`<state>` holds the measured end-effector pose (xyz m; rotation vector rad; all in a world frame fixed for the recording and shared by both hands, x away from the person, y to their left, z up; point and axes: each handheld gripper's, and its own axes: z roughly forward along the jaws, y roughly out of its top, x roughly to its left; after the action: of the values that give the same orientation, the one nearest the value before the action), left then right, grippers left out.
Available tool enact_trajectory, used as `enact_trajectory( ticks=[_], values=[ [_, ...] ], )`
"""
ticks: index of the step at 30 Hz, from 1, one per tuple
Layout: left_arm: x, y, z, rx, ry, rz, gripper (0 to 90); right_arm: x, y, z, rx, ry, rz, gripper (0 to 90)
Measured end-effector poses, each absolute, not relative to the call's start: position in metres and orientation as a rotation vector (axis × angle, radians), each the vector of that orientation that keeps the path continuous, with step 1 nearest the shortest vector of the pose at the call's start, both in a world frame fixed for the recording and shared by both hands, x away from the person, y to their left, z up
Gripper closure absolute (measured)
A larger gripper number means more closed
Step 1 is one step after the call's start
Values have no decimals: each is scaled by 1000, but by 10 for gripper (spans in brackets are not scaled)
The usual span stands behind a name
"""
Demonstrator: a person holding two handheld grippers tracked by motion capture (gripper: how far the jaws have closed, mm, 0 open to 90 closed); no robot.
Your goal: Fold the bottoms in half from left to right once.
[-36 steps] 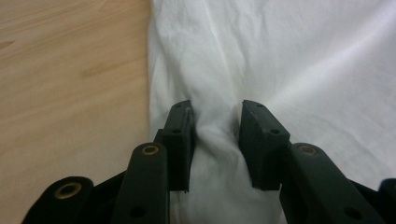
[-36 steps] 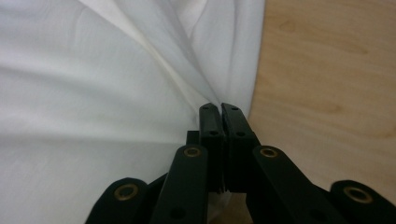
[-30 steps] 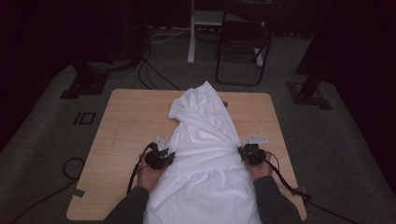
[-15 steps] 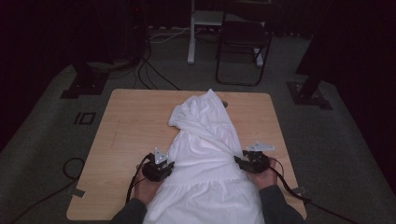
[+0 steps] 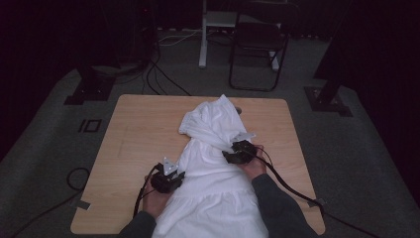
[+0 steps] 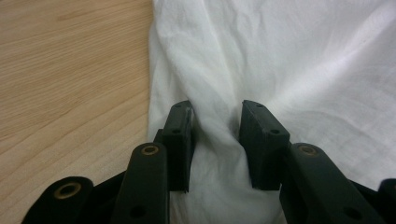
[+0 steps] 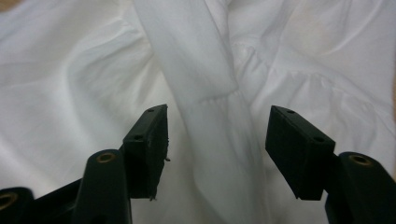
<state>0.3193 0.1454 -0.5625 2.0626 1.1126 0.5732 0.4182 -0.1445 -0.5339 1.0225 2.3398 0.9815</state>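
Observation:
A white garment (image 5: 213,144) lies lengthwise on the wooden table (image 5: 133,129), bunched at the far end and hanging over the near edge. My left gripper (image 5: 174,177) is at the garment's left edge. In the left gripper view, the left gripper (image 6: 217,126) is shut on a gathered fold of the white garment (image 6: 280,56). My right gripper (image 5: 232,154) rests over the garment's right side at the narrow middle. The right gripper (image 7: 217,144) has just been opening its jaws. A folded strip of the white garment (image 7: 205,93) runs between the jaws, and the pads stand clear of it.
Bare wood shows on the table's left half and along its right edge (image 5: 292,144). Beyond the table stand a folding chair (image 5: 257,54) and a white post (image 5: 203,34). Cables (image 5: 163,79) and black stand bases (image 5: 89,91) lie on the grey floor.
The right gripper let go of the garment's right edge, opened, and moved inward and away from the person over the cloth. The left gripper drew slightly nearer the person, still gripping.

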Motion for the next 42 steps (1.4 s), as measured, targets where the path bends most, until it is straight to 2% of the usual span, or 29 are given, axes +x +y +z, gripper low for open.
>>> enact_trajectory(
  ticks=[1, 3, 4, 5, 9, 13, 18, 20, 24, 28, 34, 38, 42],
  values=[
    [319, 145, -563, 2062, 1111, 577, 646, 422, -143, -536, 1030, 2333, 959, 462],
    [318, 145, -563, 2062, 1111, 579, 646, 428, -146, -537, 1039, 2332, 964, 734],
    [318, 145, -563, 2061, 1114, 573, 647, 430, -152, -536, 1059, 2299, 970, 822],
    [317, 145, -563, 2061, 1115, 570, 647, 432, -160, -532, 1118, 2254, 1003, 872],
    [315, 143, -562, 2071, 1105, 576, 648, 438, -194, -517, 1261, 2068, 1063, 880],
    [314, 142, -563, 2075, 1095, 576, 648, 449, -215, -529, 1392, 2052, 1030, 874],
    [318, 143, -559, 2096, 1103, 525, 646, 454, -216, -558, 1450, 2089, 976, 871],
    [325, 143, -553, 2128, 1119, 470, 605, 454, -216, -558, 1456, 2085, 987, 868],
    [338, 141, -522, 2089, 1076, 530, 536, 452, -214, -558, 1433, 2095, 967, 863],
    [362, 125, -505, 2069, 1022, 582, 520, 452, -215, -558, 1439, 2089, 975, 862],
    [401, 101, -541, 2130, 1066, 459, 573, 452, -216, -559, 1439, 2086, 996, 860],
    [396, 106, -555, 2101, 1080, 433, 576, 449, -217, -560, 1457, 2080, 1019, 857],
    [379, 111, -559, 2089, 1066, 468, 576, 438, -217, -560, 1444, 2111, 1023, 853]
  ],
)
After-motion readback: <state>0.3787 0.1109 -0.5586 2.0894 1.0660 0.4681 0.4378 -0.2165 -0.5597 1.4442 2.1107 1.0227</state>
